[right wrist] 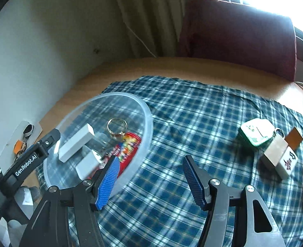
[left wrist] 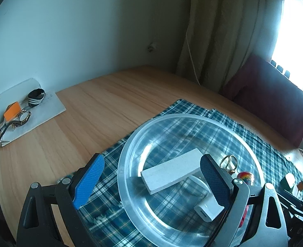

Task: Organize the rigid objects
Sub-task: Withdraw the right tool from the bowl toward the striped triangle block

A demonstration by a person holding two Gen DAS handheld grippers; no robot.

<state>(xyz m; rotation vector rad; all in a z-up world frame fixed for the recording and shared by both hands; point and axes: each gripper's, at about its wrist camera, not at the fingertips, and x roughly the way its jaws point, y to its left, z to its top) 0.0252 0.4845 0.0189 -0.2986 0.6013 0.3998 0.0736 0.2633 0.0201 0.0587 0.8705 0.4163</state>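
A clear plastic bowl sits on a blue plaid cloth. Inside lie a white block, a white adapter, a gold ring and a red printed tin. My left gripper is open, straddling the bowl's near rim: one finger hangs outside it, the other over the adapter. My right gripper is open and holds nothing, just right of the bowl above the cloth.
On the cloth to the right stand a green tin, a wooden block with red characters and a brown card. A white board at far left holds a watch, an orange box and a striped band. A dark red chair backs the table.
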